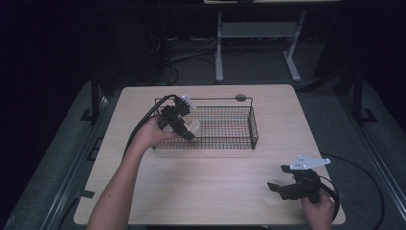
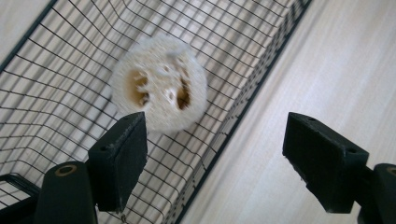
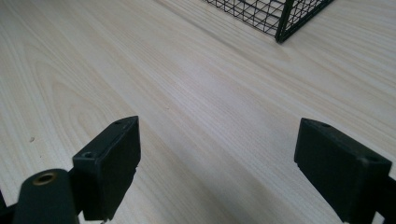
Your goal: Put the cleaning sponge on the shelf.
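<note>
A pale round loofah piece (image 2: 159, 91) lies inside the black wire basket (image 1: 225, 140), near its left end (image 1: 192, 126). My left gripper (image 1: 181, 125) hangs over the basket's left front corner, jaws wide open (image 2: 215, 163), with the loofah just beyond its left jaw and nothing between them. One jaw is over the basket, the other over the table outside it. My right gripper (image 1: 282, 178) is held low over the table's front right, open (image 3: 224, 163), with bare wood between its jaws.
The light wooden table (image 1: 206, 191) has open room in front of the basket. The basket's near right corner (image 3: 280, 28) shows in the right gripper view. A dark round disc (image 1: 240, 97) sits at the table's far edge. Cables trail from both grippers.
</note>
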